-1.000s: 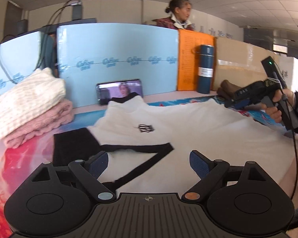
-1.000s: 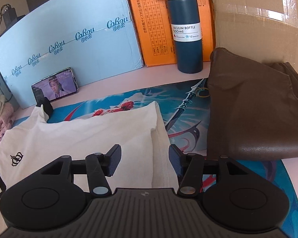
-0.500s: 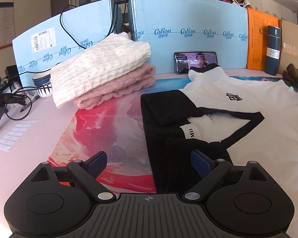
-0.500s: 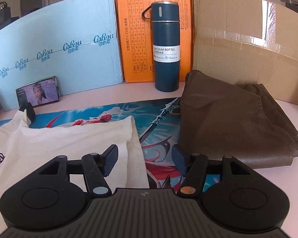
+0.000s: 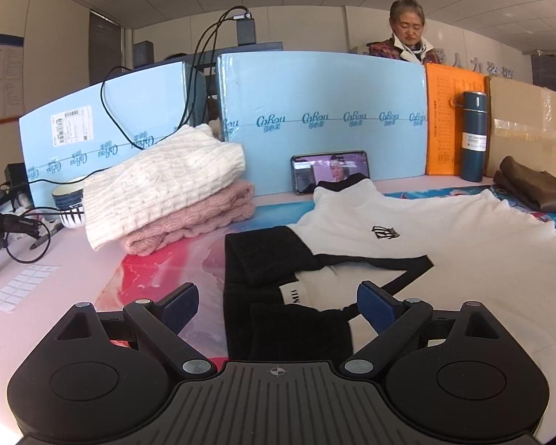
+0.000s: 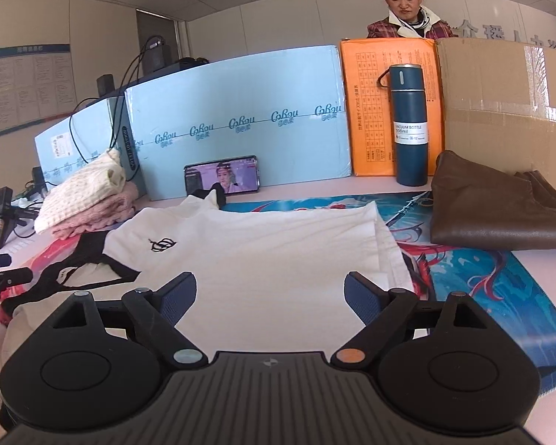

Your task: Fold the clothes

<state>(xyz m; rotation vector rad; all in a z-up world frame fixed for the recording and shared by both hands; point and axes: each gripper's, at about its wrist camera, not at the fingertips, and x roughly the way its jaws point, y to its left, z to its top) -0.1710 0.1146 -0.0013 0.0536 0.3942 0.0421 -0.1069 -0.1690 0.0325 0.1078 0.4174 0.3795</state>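
Item: white sweater (image 6: pixel 270 252) with black sleeve (image 5: pixel 274 278), spread flat on the tabletop (image 5: pixel 55 259) mat, collar toward the phone (image 6: pixel 221 180), long axis running left to right. Left tongs (image 5: pixel 278 306): open, empty, poised over the bunched black sleeve, nearest to it. Right tongs (image 6: pixel 270 298): open, empty, above the white body near its hem edge. Likely next: left-side sleeve fold.

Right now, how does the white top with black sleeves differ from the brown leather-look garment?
The white top with black sleeves lies spread flat on the printed mat; the brown leather-look garment is folded compactly by the cardboard box. The top is matte with a crown logo; the brown garment is plain with some sheen. Neither is gripped.
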